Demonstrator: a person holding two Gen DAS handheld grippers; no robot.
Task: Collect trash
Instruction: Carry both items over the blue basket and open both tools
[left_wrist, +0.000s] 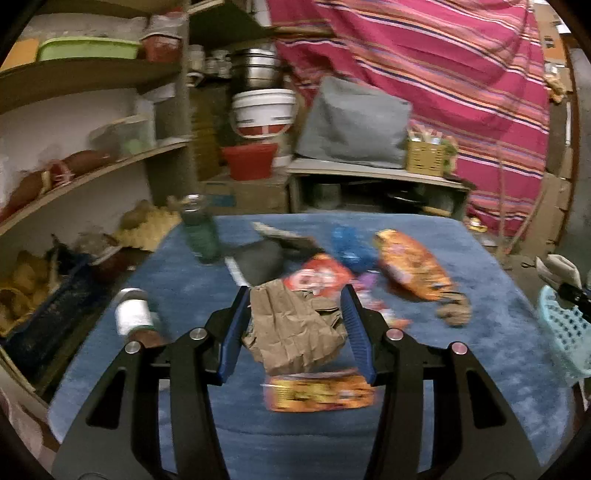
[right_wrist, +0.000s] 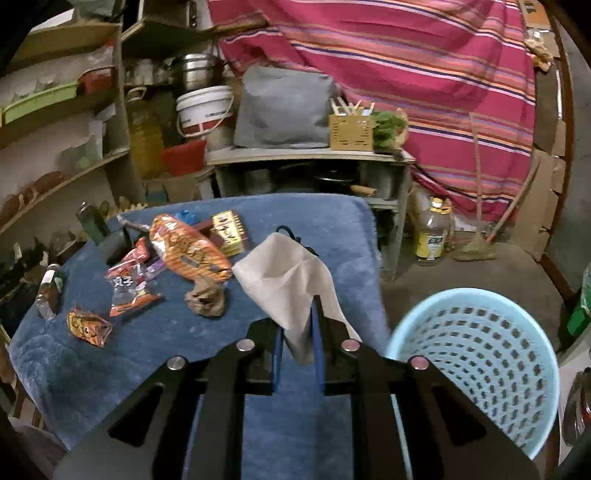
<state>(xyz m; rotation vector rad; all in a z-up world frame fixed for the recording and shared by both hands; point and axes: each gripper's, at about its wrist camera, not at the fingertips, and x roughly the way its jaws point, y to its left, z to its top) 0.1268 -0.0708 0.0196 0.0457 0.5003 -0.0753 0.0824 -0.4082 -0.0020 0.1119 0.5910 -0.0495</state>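
My left gripper (left_wrist: 295, 295) is shut on a crumpled brown paper bag (left_wrist: 295, 328) and holds it above the blue cloth-covered table (left_wrist: 480, 332). My right gripper (right_wrist: 299, 314) is shut on a white tissue (right_wrist: 291, 277) that hangs up and left of its tips. A light blue mesh basket (right_wrist: 476, 365) stands just right of the right gripper; its edge also shows in the left wrist view (left_wrist: 565, 332). On the table lie an orange snack bag (right_wrist: 190, 251), red wrappers (right_wrist: 131, 284), a small orange packet (right_wrist: 86, 326) and a brown crumpled wad (right_wrist: 207, 299).
A green bottle (left_wrist: 199, 232) stands at the table's far left and a white-labelled bottle (left_wrist: 135, 317) lies on its left edge. Shelves (left_wrist: 92, 173) line the left. A low bench (right_wrist: 310, 158) with a grey bag is behind. An oil jug (right_wrist: 430, 236) stands on the floor.
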